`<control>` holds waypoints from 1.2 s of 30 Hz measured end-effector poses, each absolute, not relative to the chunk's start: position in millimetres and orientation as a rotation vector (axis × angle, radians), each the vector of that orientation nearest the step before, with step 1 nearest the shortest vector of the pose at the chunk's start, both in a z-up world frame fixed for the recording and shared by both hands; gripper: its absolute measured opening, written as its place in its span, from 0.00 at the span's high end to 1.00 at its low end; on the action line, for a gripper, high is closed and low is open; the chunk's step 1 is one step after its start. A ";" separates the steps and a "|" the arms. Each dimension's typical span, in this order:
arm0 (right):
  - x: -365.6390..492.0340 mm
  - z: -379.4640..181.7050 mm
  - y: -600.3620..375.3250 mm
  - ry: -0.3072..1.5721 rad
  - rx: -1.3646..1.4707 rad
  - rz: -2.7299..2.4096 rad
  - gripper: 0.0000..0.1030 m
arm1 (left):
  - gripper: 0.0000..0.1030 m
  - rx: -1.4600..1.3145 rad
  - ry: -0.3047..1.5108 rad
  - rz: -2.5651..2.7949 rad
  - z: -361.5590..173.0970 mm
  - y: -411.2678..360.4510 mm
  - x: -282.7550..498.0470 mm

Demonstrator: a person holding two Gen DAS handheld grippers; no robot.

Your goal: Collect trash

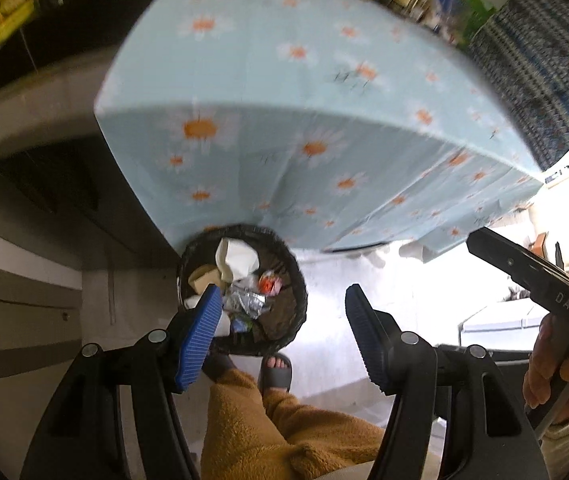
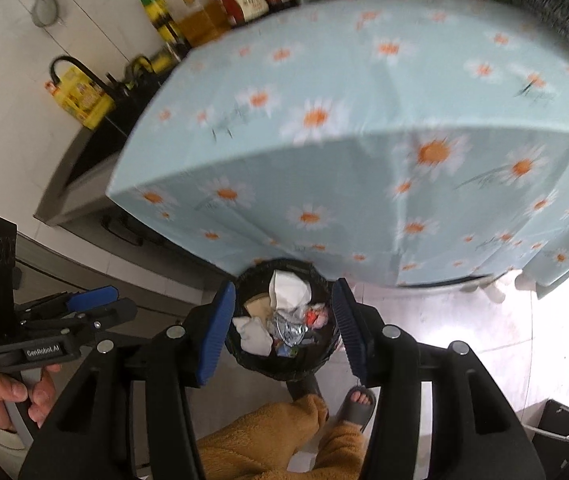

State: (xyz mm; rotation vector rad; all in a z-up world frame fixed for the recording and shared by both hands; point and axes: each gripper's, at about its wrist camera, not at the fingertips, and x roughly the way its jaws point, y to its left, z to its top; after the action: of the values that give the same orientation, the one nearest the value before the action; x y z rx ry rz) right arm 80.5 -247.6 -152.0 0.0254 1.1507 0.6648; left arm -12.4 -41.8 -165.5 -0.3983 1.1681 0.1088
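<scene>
Below, at the foot of the bench [image 1: 284,52] draped in a pale blue daisy cloth, stands the black-lined trash bin [image 1: 292,280] on the light floor [image 1: 396,304]. It holds the collected trash [image 1: 240,292] — crumpled white paper, a foil wrapper, a red-and-orange scrap and a tan piece. In the left wrist view the bin sits at about 7 o'clock from the bench's near edge, just beyond the left tongs [image 1: 280,328], whose blue pads stand apart with nothing between them. The right tongs [image 2: 280,328] likewise gape empty — the bin shows in the gap between their pads. At 8 o'clock in the right wrist view a hand [image 2: 12,396] grips the left tool's handle. At 6 o'clock a person's tan fleece trouser leg [image 2: 280,436] and grey slipper [image 2: 356,406] stand beside the bin.
</scene>
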 end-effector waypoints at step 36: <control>27.4 50.8 -349.7 0.659 0.063 0.704 0.09 | 0.25 -0.240 0.772 0.125 28.8 -115.4 -56.4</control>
State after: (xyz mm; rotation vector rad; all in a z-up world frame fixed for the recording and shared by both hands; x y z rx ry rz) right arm 27.4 -349.7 50.8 0.0630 0.6587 0.7040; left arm -56.4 -115.4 28.8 -0.2399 0.7722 0.1255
